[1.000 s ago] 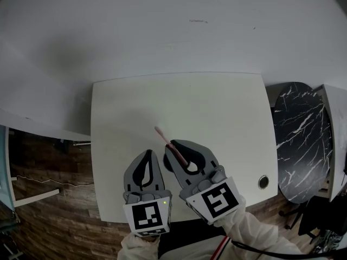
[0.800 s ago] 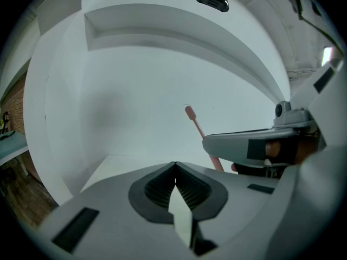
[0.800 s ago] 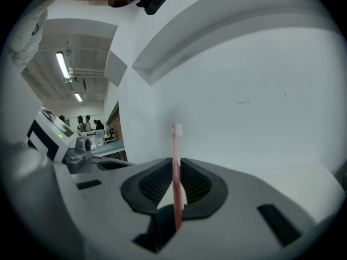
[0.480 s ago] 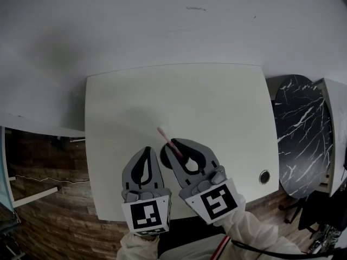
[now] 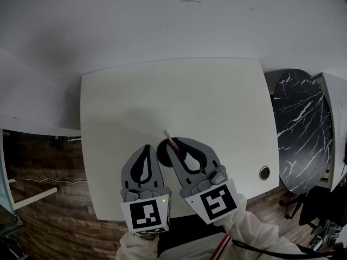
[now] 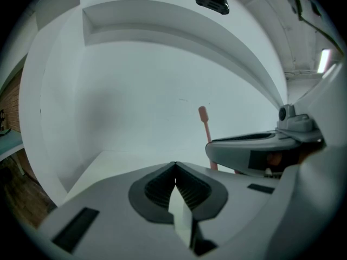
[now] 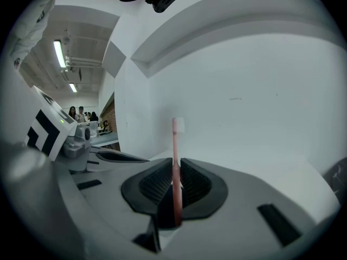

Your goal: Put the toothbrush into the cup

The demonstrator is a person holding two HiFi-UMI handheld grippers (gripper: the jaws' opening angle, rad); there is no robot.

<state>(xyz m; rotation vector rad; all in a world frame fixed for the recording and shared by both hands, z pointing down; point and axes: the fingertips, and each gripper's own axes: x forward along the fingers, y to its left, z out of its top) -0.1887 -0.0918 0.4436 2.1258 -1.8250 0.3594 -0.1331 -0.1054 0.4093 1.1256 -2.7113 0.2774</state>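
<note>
A pink toothbrush stands upright between the jaws of my right gripper, which is shut on its handle, white bristle head on top. In the head view the toothbrush sticks out past my right gripper over the near part of the white table. A dark cup sits just below it, between the two grippers and largely hidden by them. My left gripper rests beside the cup, jaws shut and empty, fingertips meeting. From that side the toothbrush shows upright above the right gripper's jaw.
A round cable hole sits at the table's near right corner. A black marbled round table stands to the right. Wood flooring lies to the left, and a white wall rises behind the table. Distant people show far left.
My right gripper has sunk a little with the toothbrush, whose head now sits closer to the dark cup. The left gripper has stayed where it was.
</note>
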